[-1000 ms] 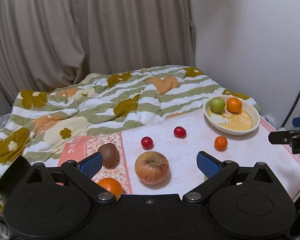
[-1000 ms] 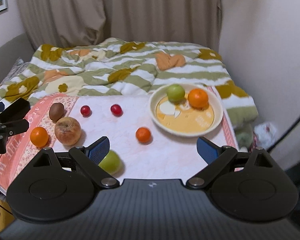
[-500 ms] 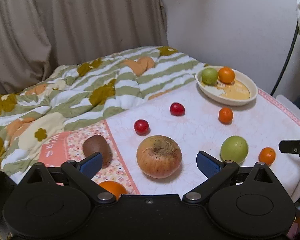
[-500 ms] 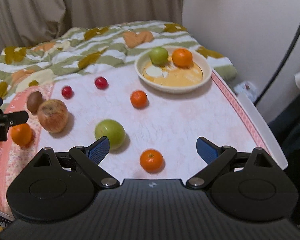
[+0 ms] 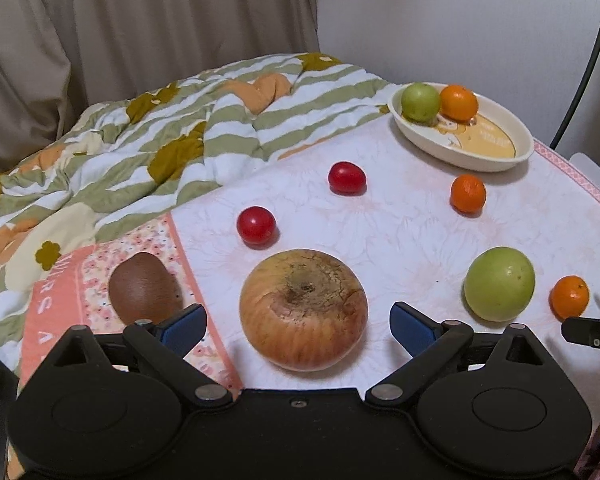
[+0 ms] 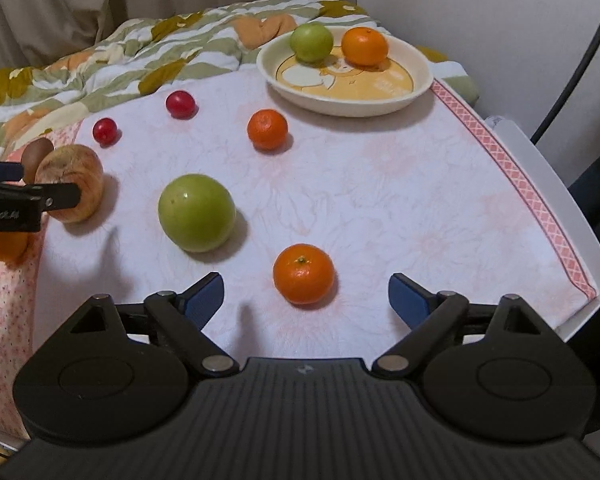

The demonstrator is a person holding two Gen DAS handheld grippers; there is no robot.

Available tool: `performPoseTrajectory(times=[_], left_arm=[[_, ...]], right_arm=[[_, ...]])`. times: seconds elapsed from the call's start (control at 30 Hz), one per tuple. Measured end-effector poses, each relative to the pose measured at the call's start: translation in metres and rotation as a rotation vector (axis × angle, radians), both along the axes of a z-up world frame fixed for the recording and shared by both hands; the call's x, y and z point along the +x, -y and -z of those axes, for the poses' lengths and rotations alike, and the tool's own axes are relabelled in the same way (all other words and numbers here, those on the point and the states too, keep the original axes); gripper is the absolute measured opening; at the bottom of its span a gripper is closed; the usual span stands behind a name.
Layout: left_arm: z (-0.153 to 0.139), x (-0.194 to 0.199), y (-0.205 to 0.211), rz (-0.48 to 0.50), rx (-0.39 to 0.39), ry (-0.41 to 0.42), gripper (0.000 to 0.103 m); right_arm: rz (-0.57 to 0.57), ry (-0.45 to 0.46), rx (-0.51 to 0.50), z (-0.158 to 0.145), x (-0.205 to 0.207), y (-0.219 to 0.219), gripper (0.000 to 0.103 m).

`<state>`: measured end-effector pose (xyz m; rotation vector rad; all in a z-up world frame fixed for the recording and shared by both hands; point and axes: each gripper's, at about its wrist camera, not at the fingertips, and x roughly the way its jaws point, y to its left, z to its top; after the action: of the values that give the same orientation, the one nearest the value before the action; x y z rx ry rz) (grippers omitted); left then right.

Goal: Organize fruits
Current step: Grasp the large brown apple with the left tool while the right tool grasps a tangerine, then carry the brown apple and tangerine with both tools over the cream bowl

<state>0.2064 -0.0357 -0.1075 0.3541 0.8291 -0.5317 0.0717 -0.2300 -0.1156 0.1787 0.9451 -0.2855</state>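
Nearest us, our left gripper (image 5: 296, 326) is closing with the big wrinkled apple (image 5: 303, 309) between its blue pads, not yet pressed, while our right gripper (image 6: 306, 300) is spread wide around a small orange (image 6: 303, 273). Only the right view shows an orange (image 6: 5, 246) tucked under the left gripper. Beyond lie a fuzzy kiwi (image 5: 142, 288), a smooth green apple (image 5: 499, 283), two glossy tomatoes (image 5: 256, 225) and, farthest, the round plate (image 5: 500, 156) holding two fruits.
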Motion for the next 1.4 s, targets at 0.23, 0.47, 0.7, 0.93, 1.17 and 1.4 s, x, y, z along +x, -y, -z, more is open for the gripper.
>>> performPoseTrajectory(times=[0.23, 0.47, 0.7, 0.93, 1.17, 1.4], left_arm=[[0.011, 0.009, 0.008, -0.005, -0.001, -0.020, 0.091], [0.015, 0.011, 0.008, -0.009, 0.008, -0.015, 0.079], [0.015, 0.010, 0.005, -0.010, -0.006, -0.014, 0.078], [0.013, 0.003, -0.001, -0.017, -0.021, -0.027, 0.078], [0.012, -0.013, -0.005, -0.013, -0.031, -0.050, 0.078], [0.000, -0.034, -0.009, -0.011, -0.072, -0.047, 0.078]], right_arm=[[0.002, -0.022, 0.011, 0.007, 0.005, 0.001, 0.095], [0.001, -0.028, 0.019, 0.011, 0.009, 0.002, 0.087], [-0.005, -0.031, 0.009, 0.015, 0.013, 0.002, 0.074], [-0.011, -0.021, 0.012, 0.018, 0.020, 0.002, 0.065], [-0.013, -0.012, -0.003, 0.016, 0.018, 0.000, 0.053], [-0.025, 0.025, -0.013, -0.001, 0.011, -0.005, 0.053]])
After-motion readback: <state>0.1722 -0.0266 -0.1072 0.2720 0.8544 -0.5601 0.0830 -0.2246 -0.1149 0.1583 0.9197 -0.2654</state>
